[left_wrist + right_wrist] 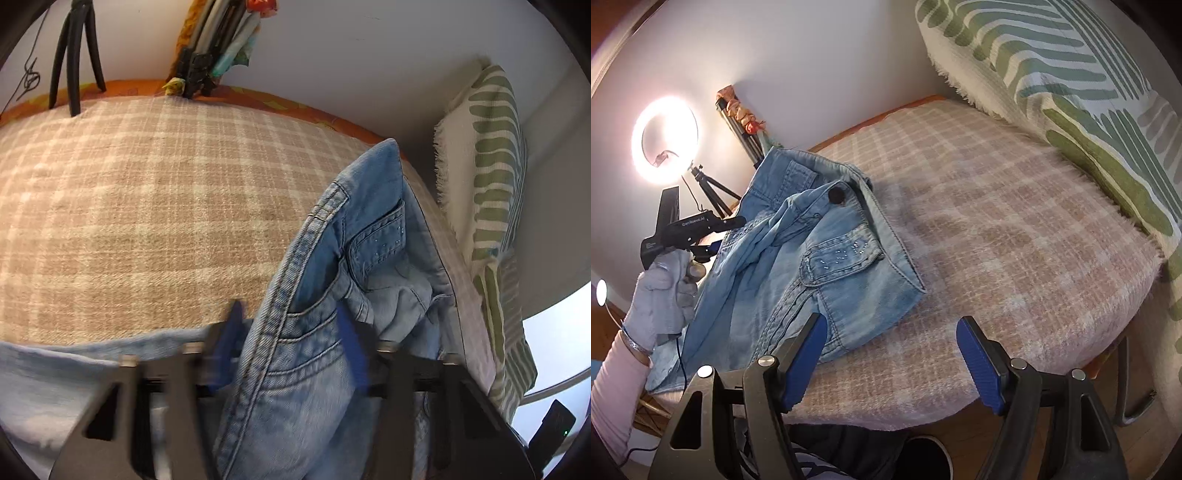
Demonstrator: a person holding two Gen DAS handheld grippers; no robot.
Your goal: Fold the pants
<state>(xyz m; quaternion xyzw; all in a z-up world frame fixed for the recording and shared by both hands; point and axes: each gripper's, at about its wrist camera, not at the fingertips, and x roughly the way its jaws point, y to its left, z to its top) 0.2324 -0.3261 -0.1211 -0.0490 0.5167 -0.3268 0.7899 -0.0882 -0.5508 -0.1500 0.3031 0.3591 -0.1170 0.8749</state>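
Observation:
Light blue denim pants (820, 251) lie bunched on the plaid blanket, waist and dark button up, a studded pocket flap facing me. In the left wrist view the pants (295, 350) hang up between the jaws of my left gripper (291, 347), which stand around the seamed edge by a back pocket; the jaws look blurred. In the right wrist view the left gripper (713, 236) is held by a gloved hand at the pants' far left side. My right gripper (890, 358) is open and empty, just in front of the pants' near edge.
The plaid blanket (1015, 240) covers a bed. A green-striped cushion (1089, 110) leans along the right side. A lit ring light on a tripod (665, 140) stands at the back left. A tripod (74, 55) and leaning items stand by the wall.

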